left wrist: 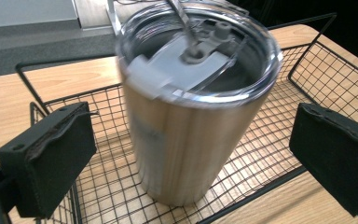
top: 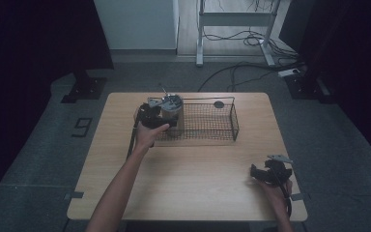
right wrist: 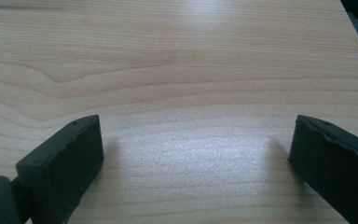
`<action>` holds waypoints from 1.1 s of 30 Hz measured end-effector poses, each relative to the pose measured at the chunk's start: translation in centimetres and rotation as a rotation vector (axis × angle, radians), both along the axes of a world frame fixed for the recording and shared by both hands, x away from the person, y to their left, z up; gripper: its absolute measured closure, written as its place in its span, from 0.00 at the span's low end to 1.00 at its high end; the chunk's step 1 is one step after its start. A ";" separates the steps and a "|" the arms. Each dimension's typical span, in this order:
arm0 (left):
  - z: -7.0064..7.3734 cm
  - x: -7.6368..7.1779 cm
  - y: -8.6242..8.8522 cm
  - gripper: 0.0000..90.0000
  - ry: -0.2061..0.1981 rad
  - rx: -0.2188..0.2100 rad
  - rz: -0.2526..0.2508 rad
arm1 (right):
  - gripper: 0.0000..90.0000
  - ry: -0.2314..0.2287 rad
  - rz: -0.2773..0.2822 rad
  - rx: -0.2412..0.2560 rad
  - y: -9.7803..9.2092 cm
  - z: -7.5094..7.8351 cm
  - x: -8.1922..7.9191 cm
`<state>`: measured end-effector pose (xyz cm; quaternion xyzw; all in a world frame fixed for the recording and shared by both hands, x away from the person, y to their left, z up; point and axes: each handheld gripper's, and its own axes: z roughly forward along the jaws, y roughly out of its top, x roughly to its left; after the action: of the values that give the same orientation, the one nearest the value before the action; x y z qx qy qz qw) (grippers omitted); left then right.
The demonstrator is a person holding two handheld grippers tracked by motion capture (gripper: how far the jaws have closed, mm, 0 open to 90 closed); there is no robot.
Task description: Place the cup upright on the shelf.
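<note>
Care matters here: the left gripper (left wrist: 186,154) has its jaws wide on either side of the steel tumbler (left wrist: 191,116), upright in the wire basket's (left wrist: 317,60) left end, so close squarely on mid-body, below the lid (left wrist: 200,56).

One steel tumbler (left wrist: 191,135) stands in the middle of the left gripper view, carrying one clear lid (left wrist: 200,51). One wire basket (top: 207,123) sits at the centre of the high view, with one small dark round thing (top: 219,104) at its upper edge. One wooden table (top: 193,179) holds everything. Two grippers show: the left gripper (top: 155,117) and the right gripper (top: 269,173).
</note>
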<state>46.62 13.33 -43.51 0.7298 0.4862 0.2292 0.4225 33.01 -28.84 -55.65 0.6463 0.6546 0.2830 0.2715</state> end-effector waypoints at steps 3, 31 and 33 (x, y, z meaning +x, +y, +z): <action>-0.1 -0.4 0.4 0.01 -0.006 -0.008 0.000 | 0.03 0.000 0.000 0.000 0.0 0.0 0.0; -1.3 -10.2 3.9 0.04 -0.059 0.005 -0.074 | 0.03 0.002 -0.003 0.002 0.0 0.0 0.0; -1.9 -10.9 4.2 0.04 -0.047 0.001 -0.080 | 0.03 0.002 -0.002 0.001 0.0 0.0 0.0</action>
<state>35.68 17.55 -45.43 0.7434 0.4461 0.2295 0.4424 33.01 -28.81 -55.63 0.6474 0.6540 0.2825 0.2707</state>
